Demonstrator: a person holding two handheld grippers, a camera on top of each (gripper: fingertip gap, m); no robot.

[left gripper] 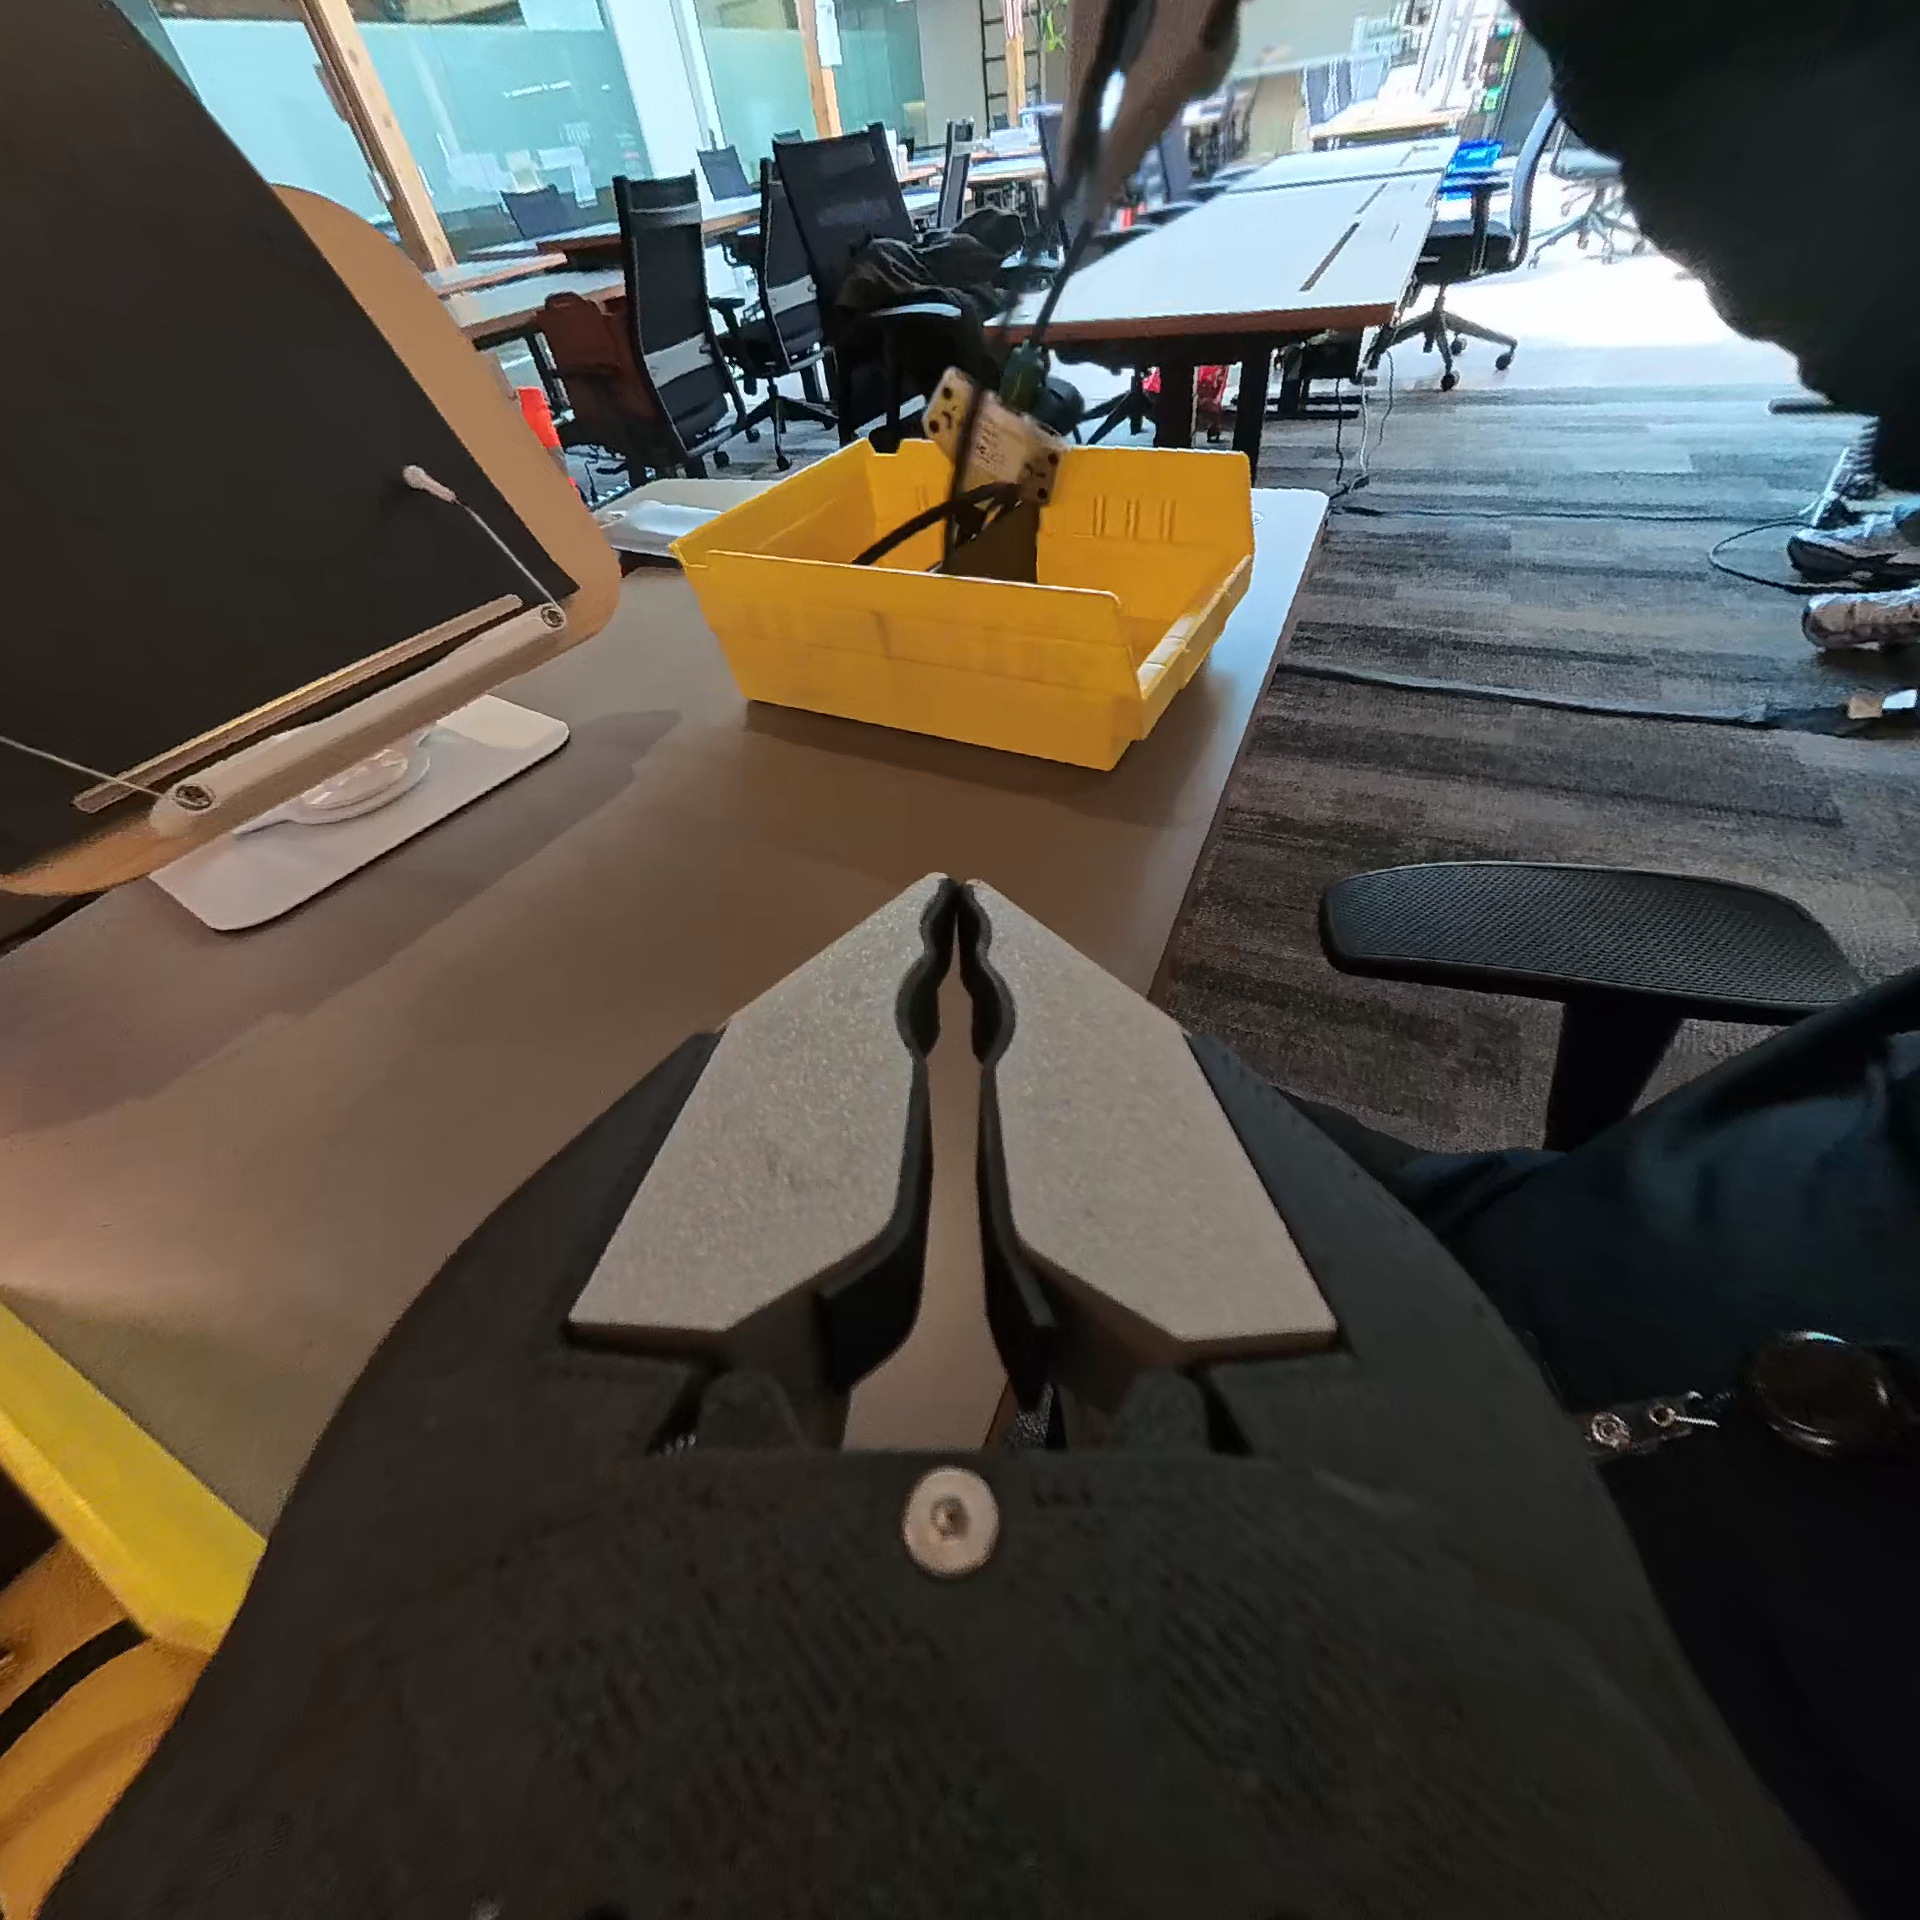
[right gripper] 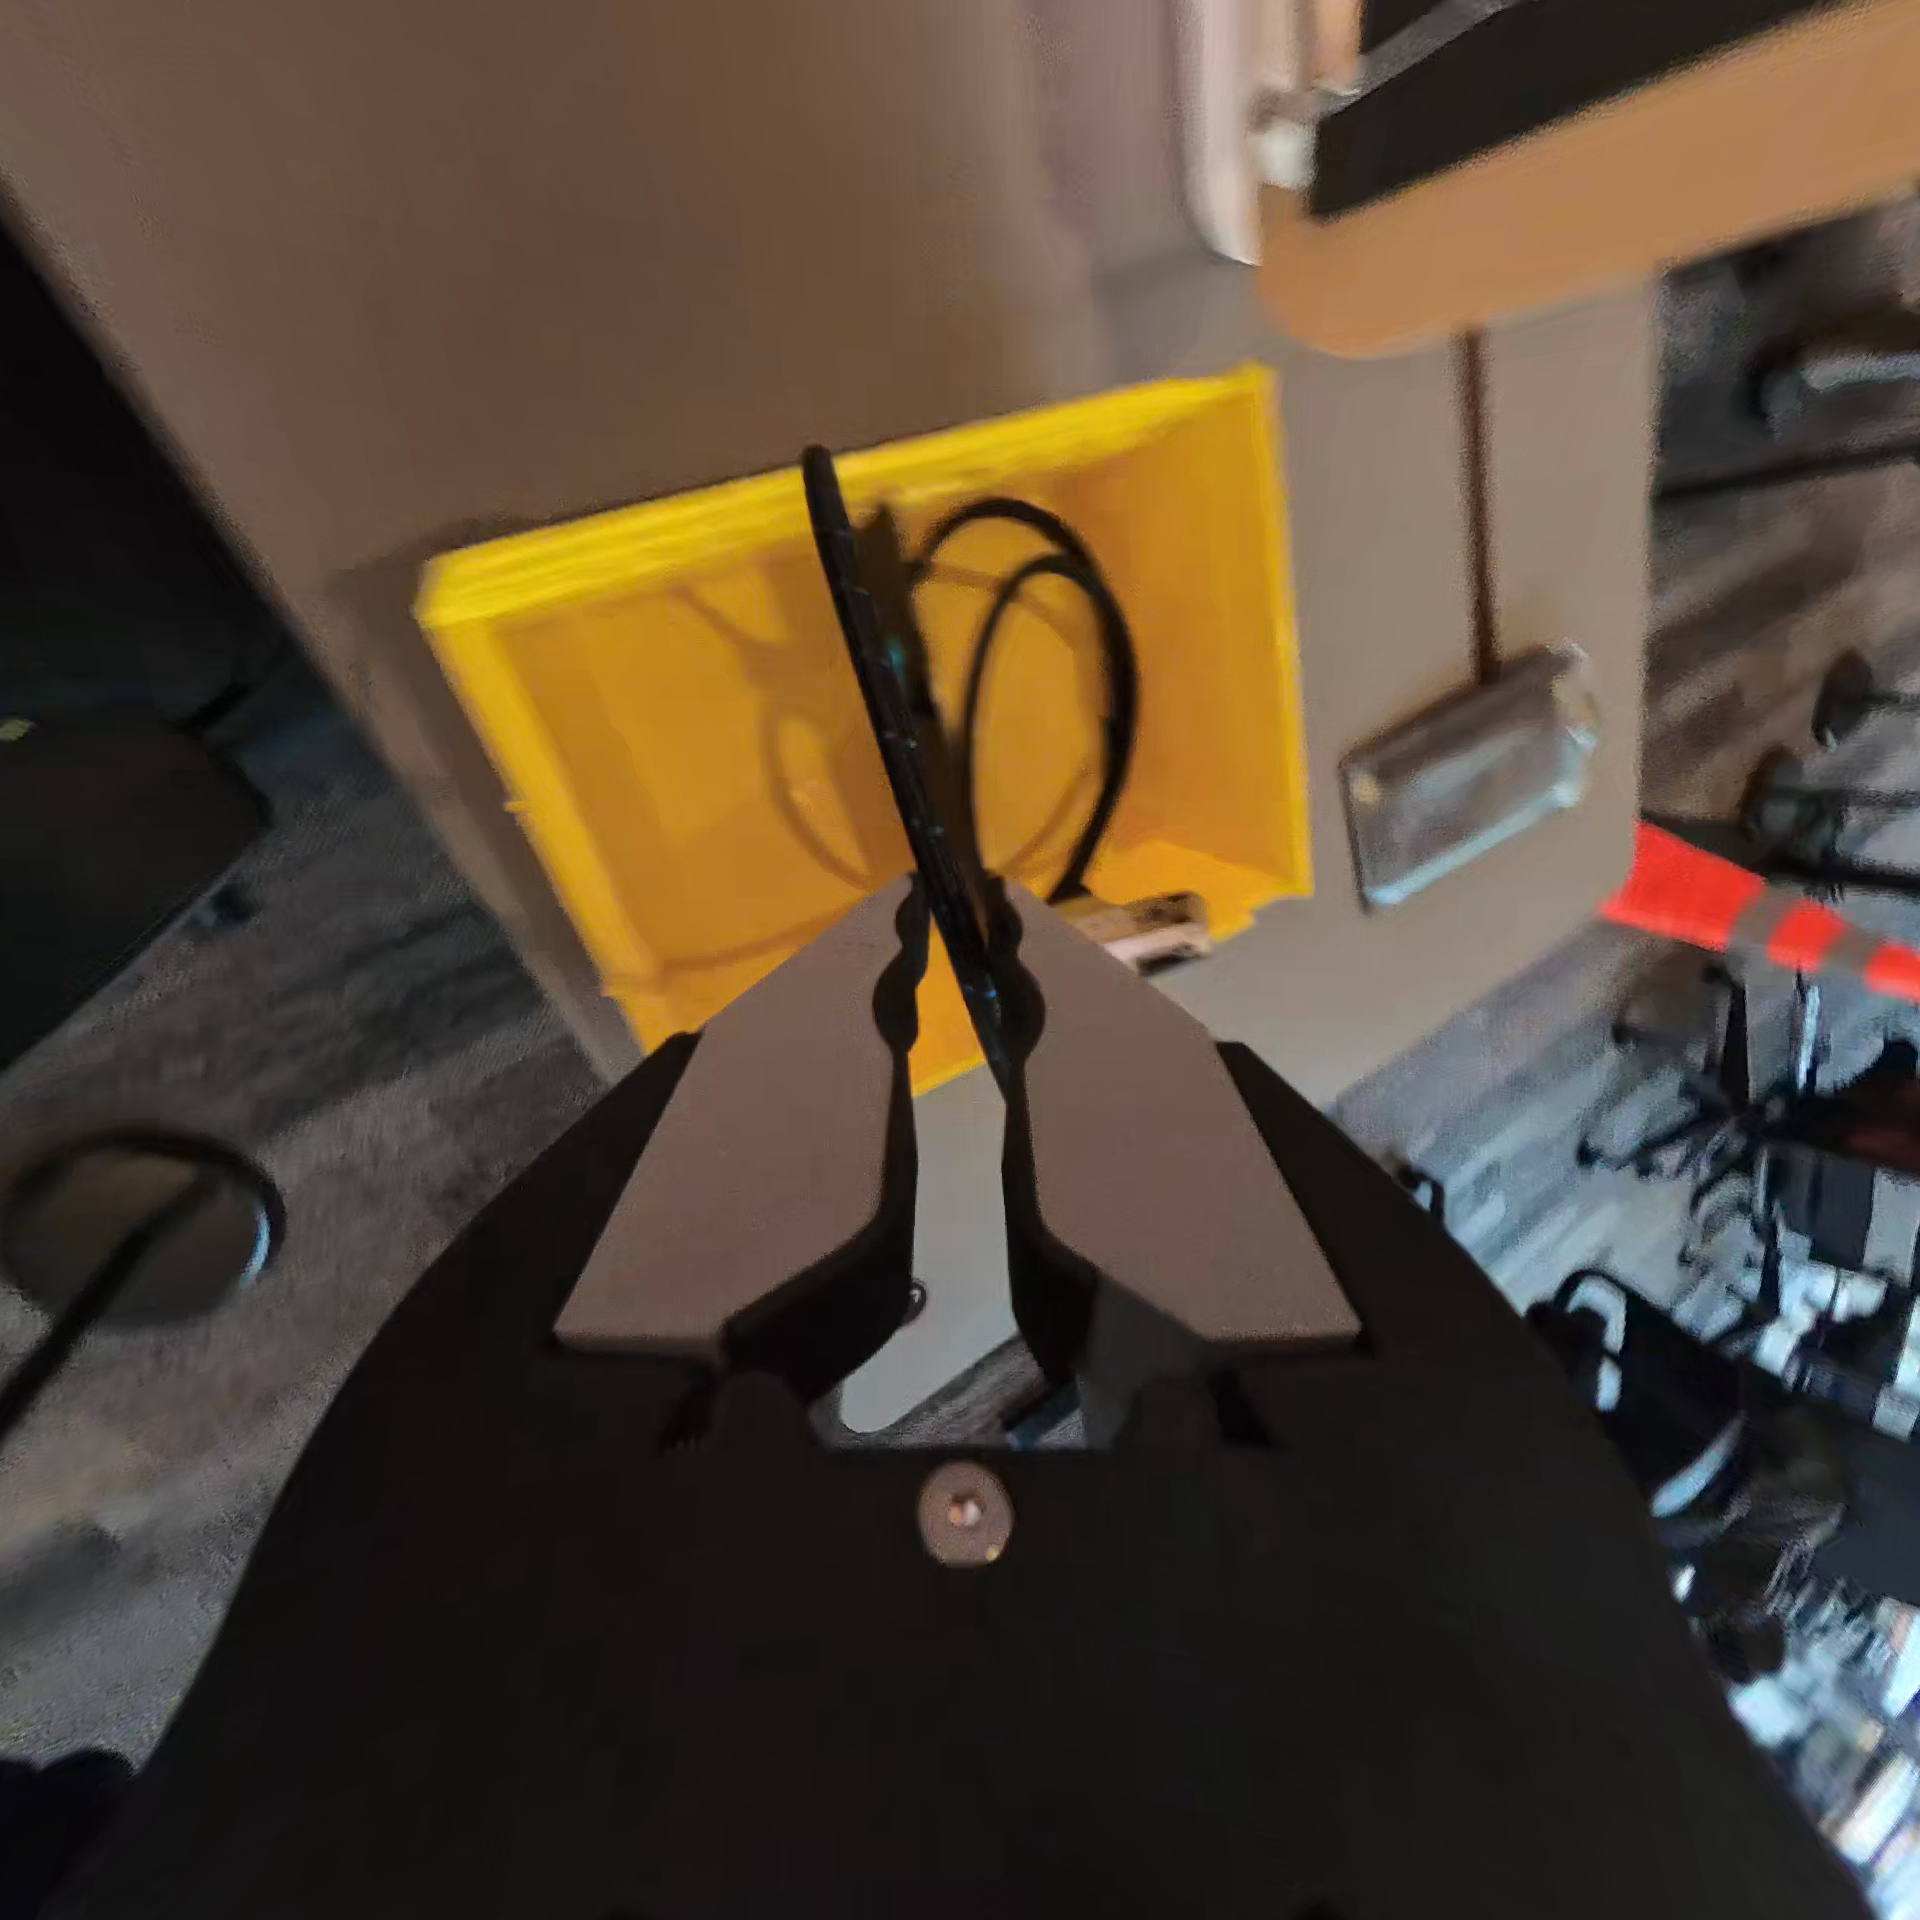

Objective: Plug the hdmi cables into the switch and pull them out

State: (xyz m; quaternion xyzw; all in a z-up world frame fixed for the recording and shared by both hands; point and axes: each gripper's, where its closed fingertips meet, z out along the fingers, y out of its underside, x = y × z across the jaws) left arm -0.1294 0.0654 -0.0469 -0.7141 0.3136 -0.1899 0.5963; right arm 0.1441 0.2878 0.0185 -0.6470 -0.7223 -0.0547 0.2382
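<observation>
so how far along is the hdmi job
Early, by the look of it. The right gripper is shut on a black cable and holds it above the yellow bin, with the switch dangling from it. The left gripper is shut and holds nothing. Whether any plugging or pulling is done cannot be told.

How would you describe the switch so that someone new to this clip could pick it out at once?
Find the yellow bin on the brown table. Just above its far wall, the switch hangs in the air from black cables pinched by the right gripper. It is the only small, pale, flat box there, tilted, with dark leads trailing into the bin.
</observation>
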